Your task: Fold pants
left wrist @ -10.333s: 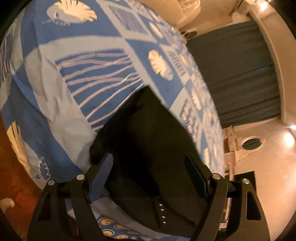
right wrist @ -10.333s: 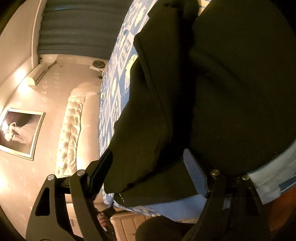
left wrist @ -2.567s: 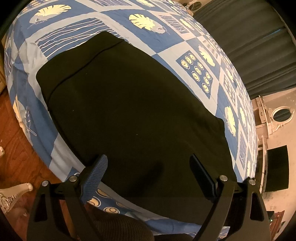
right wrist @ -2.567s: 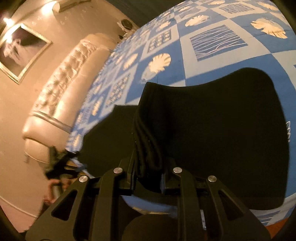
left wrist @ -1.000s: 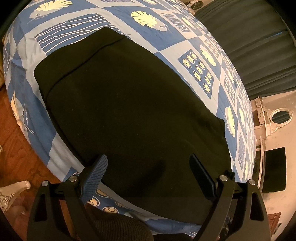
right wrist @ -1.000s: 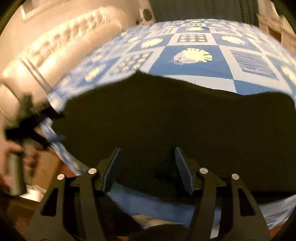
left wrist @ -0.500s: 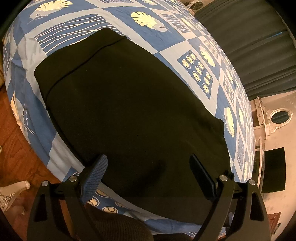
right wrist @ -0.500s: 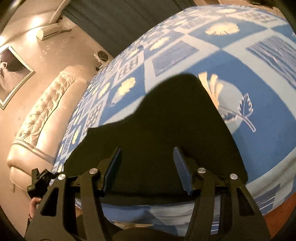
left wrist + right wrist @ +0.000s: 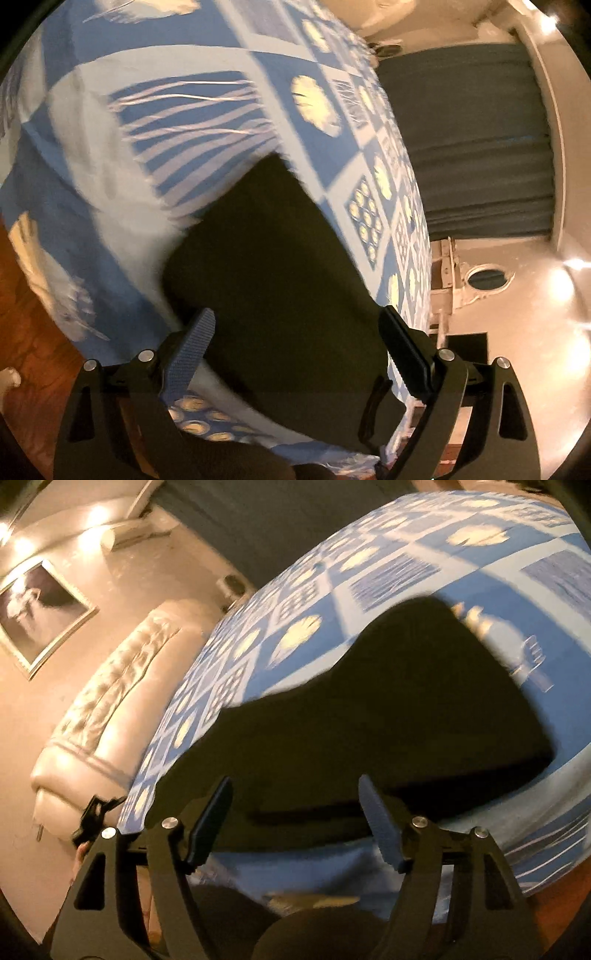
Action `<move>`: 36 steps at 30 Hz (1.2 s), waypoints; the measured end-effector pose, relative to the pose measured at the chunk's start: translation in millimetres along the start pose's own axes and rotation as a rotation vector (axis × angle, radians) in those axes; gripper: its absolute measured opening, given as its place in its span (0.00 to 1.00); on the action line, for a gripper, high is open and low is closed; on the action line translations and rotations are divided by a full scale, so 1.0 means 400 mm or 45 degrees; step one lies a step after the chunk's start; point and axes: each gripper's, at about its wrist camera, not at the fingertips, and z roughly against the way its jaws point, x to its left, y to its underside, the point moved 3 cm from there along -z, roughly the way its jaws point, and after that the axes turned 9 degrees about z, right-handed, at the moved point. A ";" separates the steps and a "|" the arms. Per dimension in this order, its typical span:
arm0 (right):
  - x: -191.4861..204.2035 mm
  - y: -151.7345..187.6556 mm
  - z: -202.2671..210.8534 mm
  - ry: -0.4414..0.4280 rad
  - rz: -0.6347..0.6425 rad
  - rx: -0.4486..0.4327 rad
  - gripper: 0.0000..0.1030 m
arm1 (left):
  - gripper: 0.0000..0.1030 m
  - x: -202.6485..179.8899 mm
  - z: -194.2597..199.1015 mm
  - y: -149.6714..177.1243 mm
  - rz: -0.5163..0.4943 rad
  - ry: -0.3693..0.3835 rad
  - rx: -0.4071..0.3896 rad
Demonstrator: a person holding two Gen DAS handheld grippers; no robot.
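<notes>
The black pants (image 9: 280, 280) lie folded flat on the blue patterned bedspread (image 9: 110, 155), near the bed's front edge. My left gripper (image 9: 299, 347) is open and empty, held above the near part of the pants. In the right wrist view the pants (image 9: 388, 716) spread as a dark folded slab across the bed. My right gripper (image 9: 295, 812) is open and empty, just above the near edge of the pants. Both views are motion-blurred.
A cream tufted headboard (image 9: 110, 709) stands at the left of the bed. Dark curtains (image 9: 476, 140) hang beyond the far side. Wooden floor (image 9: 22, 332) shows by the bed edge. A framed picture (image 9: 37, 613) hangs on the wall. The bedspread (image 9: 406, 568) runs back.
The right gripper, shut on the pants edge 2.6 s ago, has let go and stands open. The left wrist view has swung sharply in the last half second; less of the pants shows.
</notes>
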 end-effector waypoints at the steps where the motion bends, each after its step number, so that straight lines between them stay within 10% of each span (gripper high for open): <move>1: 0.012 0.008 -0.010 -0.009 0.015 0.016 0.70 | 0.86 0.017 0.003 -0.011 0.025 0.011 0.005; 10: 0.082 0.055 -0.075 -0.039 0.073 0.142 0.73 | 0.86 0.113 -0.048 -0.085 0.122 0.190 0.155; 21: 0.079 0.063 -0.097 -0.023 0.060 0.177 0.75 | 0.84 0.127 -0.021 -0.071 0.087 0.295 0.110; 25: 0.074 0.061 -0.106 -0.020 0.059 0.188 0.76 | 0.46 0.102 -0.013 -0.052 0.007 0.254 0.062; 28: 0.073 0.061 -0.107 -0.026 0.056 0.186 0.76 | 0.46 0.103 -0.037 -0.051 -0.039 0.134 0.069; 33: 0.070 0.065 -0.108 -0.031 0.051 0.182 0.76 | 0.59 0.122 -0.038 -0.058 0.120 0.258 0.063; 36: 0.067 0.066 -0.108 -0.040 0.041 0.177 0.76 | 0.14 0.115 -0.043 -0.052 0.047 0.155 0.053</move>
